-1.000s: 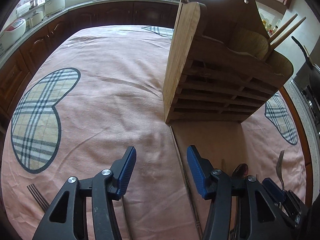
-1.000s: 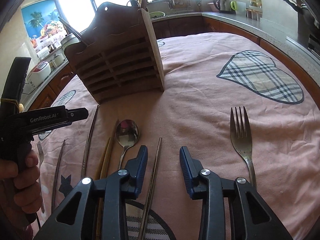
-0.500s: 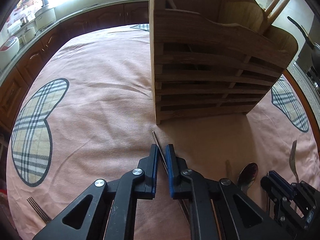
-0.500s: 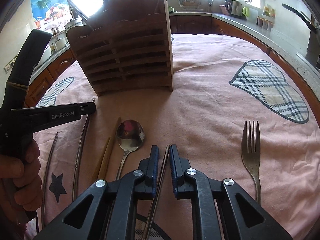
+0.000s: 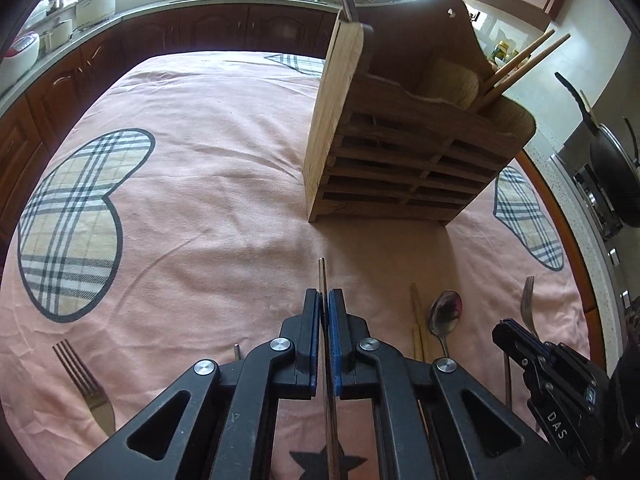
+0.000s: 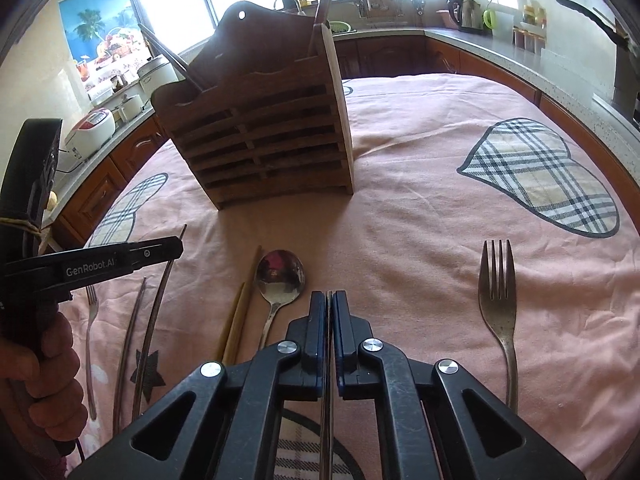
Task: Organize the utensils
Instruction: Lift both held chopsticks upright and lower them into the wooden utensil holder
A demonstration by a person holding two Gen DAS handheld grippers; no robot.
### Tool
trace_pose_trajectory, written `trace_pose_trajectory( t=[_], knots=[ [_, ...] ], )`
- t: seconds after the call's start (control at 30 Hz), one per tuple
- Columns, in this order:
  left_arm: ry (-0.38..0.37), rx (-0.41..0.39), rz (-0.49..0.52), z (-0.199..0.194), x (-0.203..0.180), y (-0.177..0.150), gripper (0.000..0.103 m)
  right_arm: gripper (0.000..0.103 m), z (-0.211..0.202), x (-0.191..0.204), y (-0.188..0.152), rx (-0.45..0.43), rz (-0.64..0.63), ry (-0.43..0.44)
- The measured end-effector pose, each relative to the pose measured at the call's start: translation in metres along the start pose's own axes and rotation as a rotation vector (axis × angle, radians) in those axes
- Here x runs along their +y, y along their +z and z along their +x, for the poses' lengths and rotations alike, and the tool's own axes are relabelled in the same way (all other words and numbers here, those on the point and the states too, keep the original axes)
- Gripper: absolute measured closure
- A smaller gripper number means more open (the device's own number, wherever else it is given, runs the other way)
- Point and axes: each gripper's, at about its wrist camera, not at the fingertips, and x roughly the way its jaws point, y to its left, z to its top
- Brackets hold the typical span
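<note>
My left gripper (image 5: 324, 295) is shut on a thin metal chopstick (image 5: 322, 276) whose tip sticks out past the pads, above the pink cloth. My right gripper (image 6: 329, 297) is shut on another metal chopstick (image 6: 329, 420) that runs back between the pads. The wooden utensil holder (image 5: 404, 152) stands ahead, with wooden chopsticks (image 5: 524, 62) in one compartment; it also shows in the right wrist view (image 6: 268, 136). The left gripper (image 6: 176, 246) shows in the right wrist view.
On the cloth lie a spoon (image 6: 280, 276), wooden chopsticks (image 6: 240, 312), a fork (image 6: 498, 292), two more metal chopsticks (image 6: 132, 332) and a fork at the left (image 5: 84, 384). Kitchen counters (image 5: 168, 4) ring the table.
Both grippers went from open to shut, each closing on a metal chopstick. The left one has since lifted its chopstick and swung so the holder sits further right.
</note>
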Motion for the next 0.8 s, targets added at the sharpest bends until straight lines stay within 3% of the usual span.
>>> trace_pose_trajectory(
  t=[0.37,0.8],
  knots=[
    [-0.061,-0.098,0.001,-0.078,0.003,-0.022,0.1,0.099,-0.042,0.003,0.01,-0.091,0.008,0.037],
    [-0.098,-0.152,0.013,-0.134,0.005,-0.043,0.1,0.099,-0.083,0.01,0.012,-0.173,0.001,0.049]
  ],
)
